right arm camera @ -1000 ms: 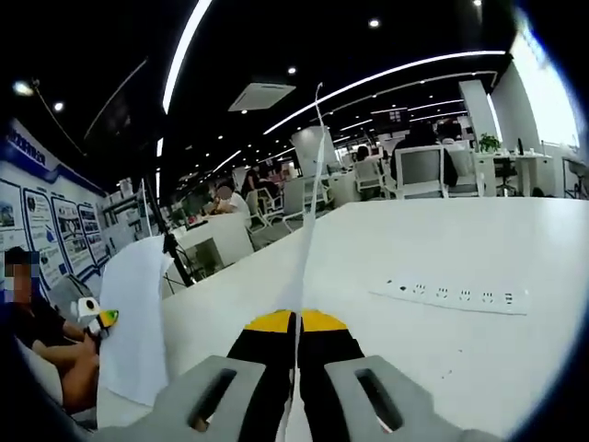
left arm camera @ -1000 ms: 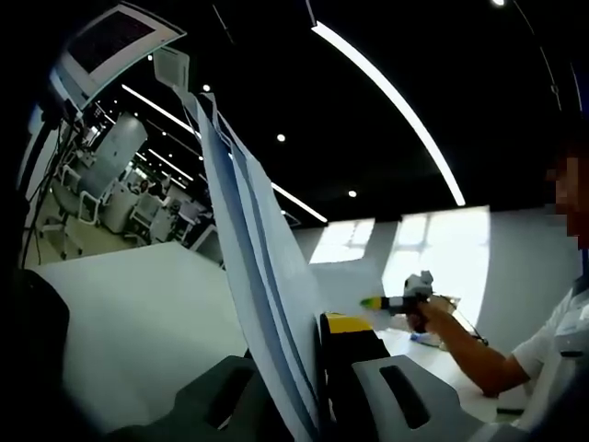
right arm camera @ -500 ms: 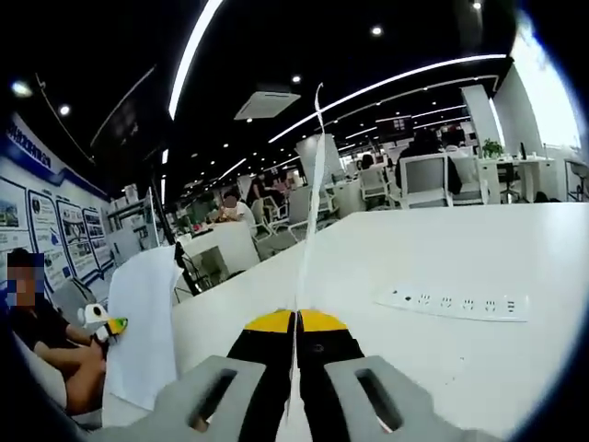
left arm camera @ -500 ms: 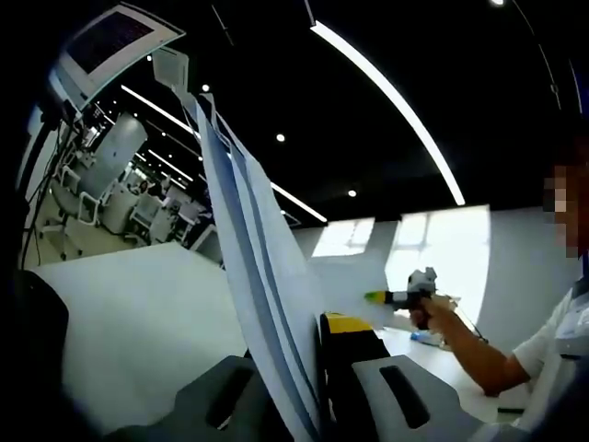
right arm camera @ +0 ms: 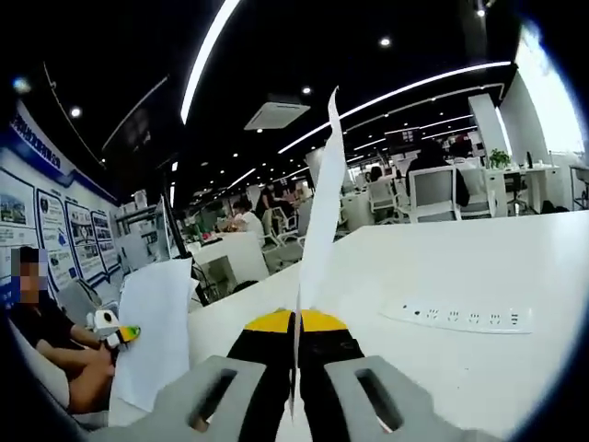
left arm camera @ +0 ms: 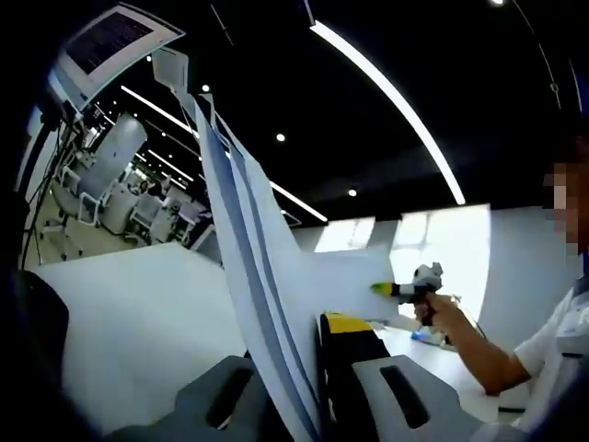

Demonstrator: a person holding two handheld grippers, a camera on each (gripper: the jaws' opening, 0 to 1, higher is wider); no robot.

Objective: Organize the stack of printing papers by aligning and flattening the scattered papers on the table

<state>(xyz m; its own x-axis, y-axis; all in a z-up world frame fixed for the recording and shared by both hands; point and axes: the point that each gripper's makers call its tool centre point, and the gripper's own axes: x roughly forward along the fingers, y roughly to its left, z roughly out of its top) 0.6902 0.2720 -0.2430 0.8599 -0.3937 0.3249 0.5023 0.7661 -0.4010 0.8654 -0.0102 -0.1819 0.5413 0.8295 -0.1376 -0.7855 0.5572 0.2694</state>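
My left gripper (left arm camera: 318, 324) is shut on a stack of white printing papers (left arm camera: 247, 230) that stands upright, its top edges fanned apart. Past the stack, a hand holds my right gripper (left arm camera: 384, 289) in the air over the white table (left arm camera: 129, 313). In the right gripper view, my right gripper (right arm camera: 296, 321) is shut on a single sheet (right arm camera: 318, 228), seen nearly edge-on and rising from the yellow-tipped jaws. At the left of that view is the left gripper (right arm camera: 123, 332) with its upright stack (right arm camera: 156, 322).
A white power strip (right arm camera: 456, 316) lies on the table (right arm camera: 433, 262) to the right of my right gripper. The person's arm (right arm camera: 64, 368) is at the lower left. Office chairs, desks and seated people fill the room behind.
The right gripper has lifted slightly and drifted to the right in the left gripper view. Its sheet has turned a little, showing more face. The left gripper's stack has stayed put.
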